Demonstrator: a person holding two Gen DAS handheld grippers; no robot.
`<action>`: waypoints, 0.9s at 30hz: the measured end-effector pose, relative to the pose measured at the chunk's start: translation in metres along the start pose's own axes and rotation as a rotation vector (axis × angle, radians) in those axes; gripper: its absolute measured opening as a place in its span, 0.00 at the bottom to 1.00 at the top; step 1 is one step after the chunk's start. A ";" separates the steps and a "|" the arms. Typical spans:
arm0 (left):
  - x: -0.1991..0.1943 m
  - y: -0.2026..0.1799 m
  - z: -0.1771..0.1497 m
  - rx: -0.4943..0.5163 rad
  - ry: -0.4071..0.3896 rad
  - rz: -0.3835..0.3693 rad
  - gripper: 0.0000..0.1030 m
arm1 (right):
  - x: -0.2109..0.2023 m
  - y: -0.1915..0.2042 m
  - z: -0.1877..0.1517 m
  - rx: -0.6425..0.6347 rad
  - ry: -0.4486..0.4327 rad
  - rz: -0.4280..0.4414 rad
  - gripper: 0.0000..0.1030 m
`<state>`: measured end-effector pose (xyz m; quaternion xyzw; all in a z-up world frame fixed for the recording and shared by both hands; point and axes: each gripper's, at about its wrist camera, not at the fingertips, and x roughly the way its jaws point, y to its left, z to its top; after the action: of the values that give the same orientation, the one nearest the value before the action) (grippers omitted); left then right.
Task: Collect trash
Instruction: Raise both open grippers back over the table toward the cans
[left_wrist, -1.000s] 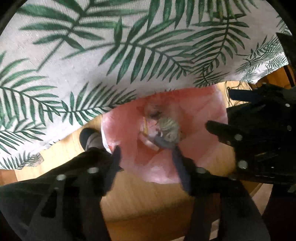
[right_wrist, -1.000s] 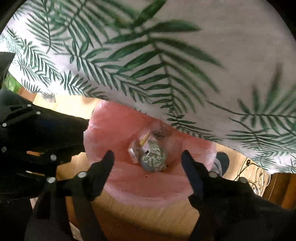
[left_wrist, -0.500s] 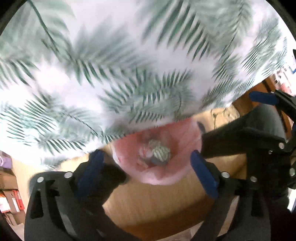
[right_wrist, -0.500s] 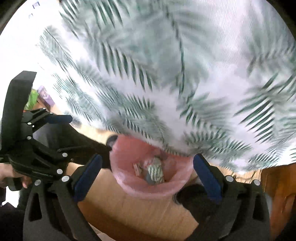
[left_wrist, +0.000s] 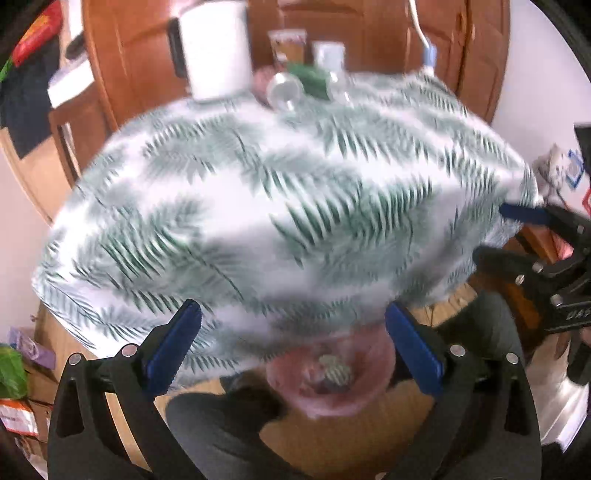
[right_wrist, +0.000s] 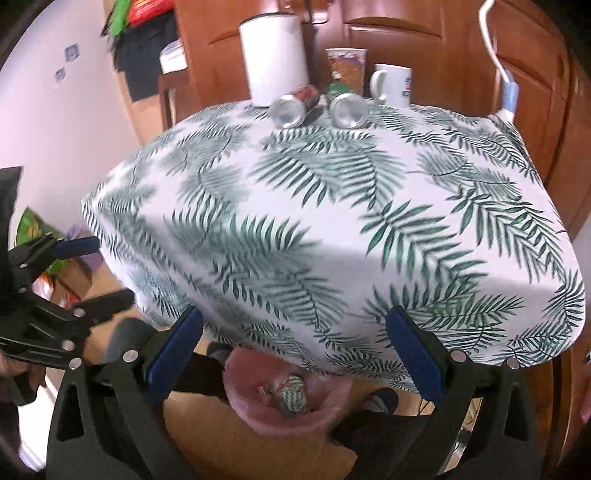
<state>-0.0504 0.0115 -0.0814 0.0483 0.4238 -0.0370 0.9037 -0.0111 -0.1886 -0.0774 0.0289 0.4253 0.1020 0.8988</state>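
Note:
A pink-lined trash bin (right_wrist: 291, 402) stands on the floor below the table's front edge, with crumpled wrappers (right_wrist: 293, 395) inside; it also shows in the left wrist view (left_wrist: 332, 376). Two empty cans lie on their sides at the table's far end: a red one (right_wrist: 291, 107) and a green one (right_wrist: 345, 107), blurred in the left wrist view (left_wrist: 284, 90). My left gripper (left_wrist: 293, 338) is open and empty. My right gripper (right_wrist: 293, 339) is open and empty. Both hover above the bin, in front of the table.
The table wears a white cloth with green fern leaves (right_wrist: 332, 206). At its far end stand a white canister (right_wrist: 273, 55), a paper cup (right_wrist: 345, 70) and a white mug (right_wrist: 393, 85). Wooden doors (right_wrist: 424, 48) rise behind. The person's legs flank the bin.
Both grippers have risen and pulled back from the bin, tilting up so the whole tabletop and the cans come into view. The bin now looks smaller and lower.

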 end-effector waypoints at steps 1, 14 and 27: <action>-0.008 0.003 0.009 -0.016 -0.019 0.007 0.94 | -0.002 -0.001 0.005 0.008 -0.006 0.010 0.95; -0.014 0.026 0.083 -0.091 -0.105 0.063 0.94 | -0.011 0.007 0.051 -0.033 -0.096 -0.026 0.95; 0.086 0.049 0.183 -0.181 -0.073 0.044 0.94 | 0.050 -0.048 0.158 -0.043 -0.126 -0.138 0.95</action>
<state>0.1490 0.0358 -0.0285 -0.0258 0.3912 0.0195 0.9197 0.1488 -0.2198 -0.0211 -0.0136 0.3668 0.0471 0.9290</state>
